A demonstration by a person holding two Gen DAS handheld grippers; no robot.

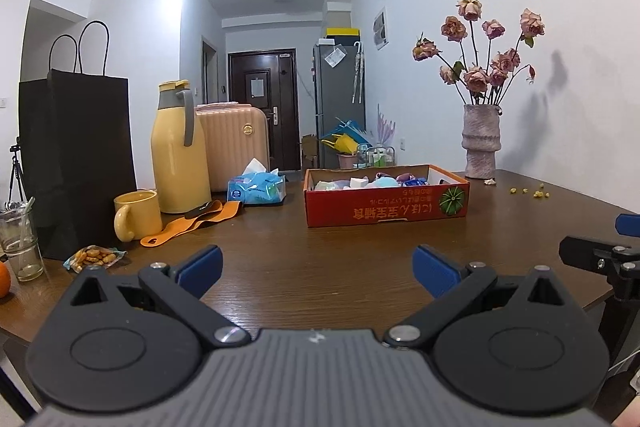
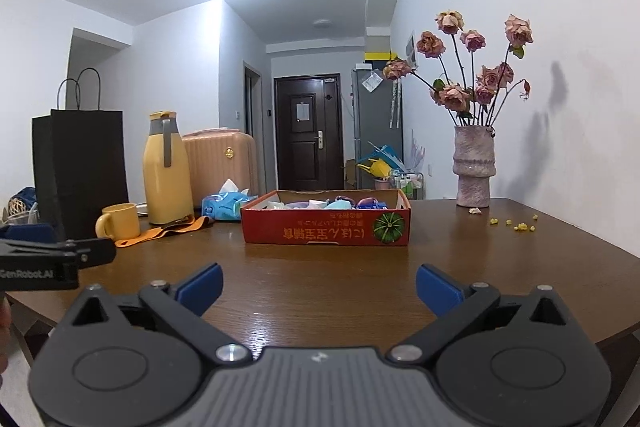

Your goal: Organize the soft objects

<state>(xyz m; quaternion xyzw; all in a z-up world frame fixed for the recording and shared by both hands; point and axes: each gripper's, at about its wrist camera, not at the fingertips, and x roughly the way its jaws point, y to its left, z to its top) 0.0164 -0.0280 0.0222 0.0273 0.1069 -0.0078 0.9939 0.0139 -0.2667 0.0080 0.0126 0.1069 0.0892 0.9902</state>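
Note:
A shallow red cardboard box (image 1: 386, 209) (image 2: 326, 227) sits on the brown wooden table (image 1: 320, 267) (image 2: 320, 279), holding several soft items in blue, white and purple (image 1: 380, 182) (image 2: 332, 203). My left gripper (image 1: 318, 269) is open and empty, low over the table's near part, well short of the box. My right gripper (image 2: 319, 287) is open and empty too, also short of the box. Each gripper shows at the edge of the other's view, the right one (image 1: 600, 251) and the left one (image 2: 52, 255).
At the left stand a black paper bag (image 1: 76, 155), a yellow thermos (image 1: 180, 151), a yellow mug (image 1: 136, 215), an orange strap (image 1: 196, 223), a tissue pack (image 1: 258, 187), a snack bag (image 1: 94, 257) and a glass (image 1: 20, 239). A vase of dried roses (image 1: 482, 143) stands at the far right.

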